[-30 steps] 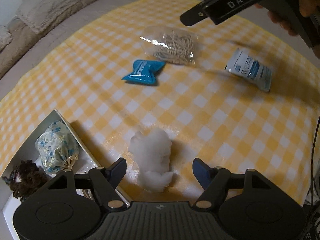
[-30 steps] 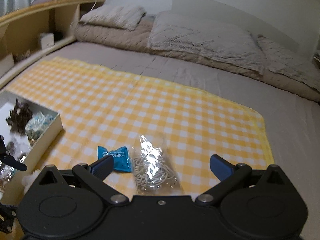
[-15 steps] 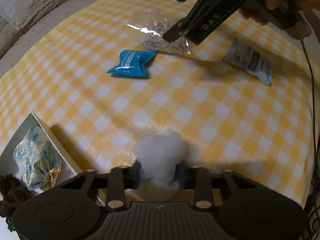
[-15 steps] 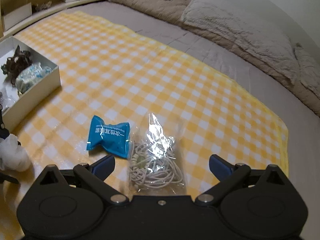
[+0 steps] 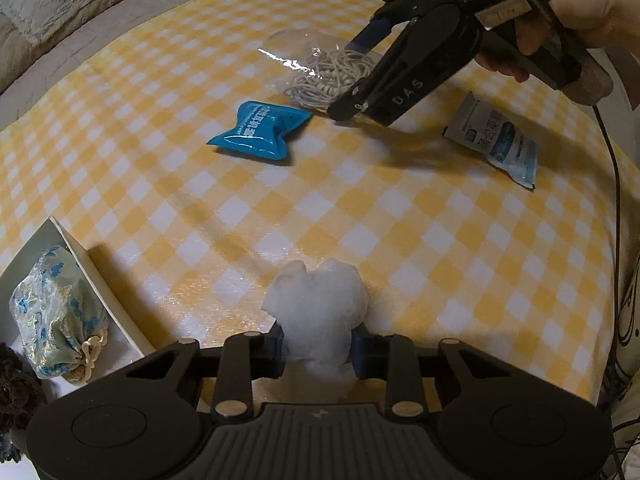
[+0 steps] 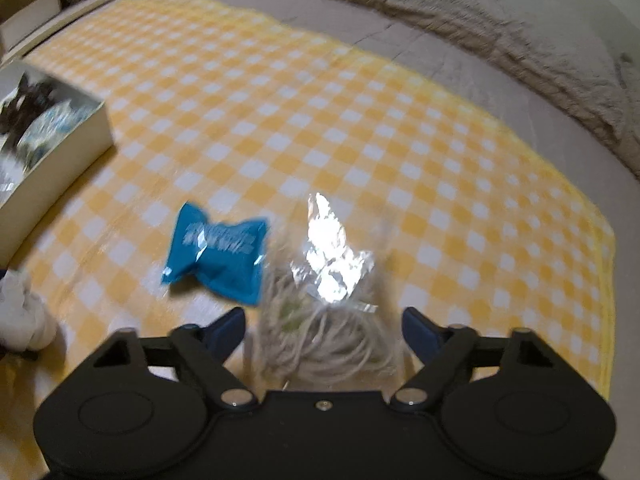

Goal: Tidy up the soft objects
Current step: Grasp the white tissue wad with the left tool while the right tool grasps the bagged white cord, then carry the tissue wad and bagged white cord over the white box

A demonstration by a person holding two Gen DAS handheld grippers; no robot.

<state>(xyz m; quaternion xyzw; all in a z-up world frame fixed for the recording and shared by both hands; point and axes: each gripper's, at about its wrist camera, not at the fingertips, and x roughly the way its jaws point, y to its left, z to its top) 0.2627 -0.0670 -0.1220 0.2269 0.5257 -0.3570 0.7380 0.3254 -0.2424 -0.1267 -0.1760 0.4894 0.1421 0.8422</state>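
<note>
My left gripper (image 5: 318, 350) is shut on a white fluffy wad (image 5: 318, 316), held over the yellow checked cloth (image 5: 360, 216) beside the white box (image 5: 102, 292). My right gripper (image 6: 322, 326) is open, its fingers on either side of a clear bag of pale cord (image 6: 324, 320); it also shows from outside in the left wrist view (image 5: 404, 60) over that bag (image 5: 320, 68). A blue packet (image 5: 260, 130) lies left of the bag (image 6: 222, 250). A white and blue sachet (image 5: 496, 140) lies at the right.
The white box (image 6: 60, 168) at the left holds a blue-patterned pouch (image 5: 56, 312) and a dark fuzzy item (image 5: 14, 392). The cloth lies on a bed with grey-brown bedding (image 6: 500, 20) behind. A black cable (image 5: 614, 184) runs along the right edge.
My left gripper closed on the white wad and lifted it slightly. My right gripper came down and forward until its open fingers flank the bag of cord.
</note>
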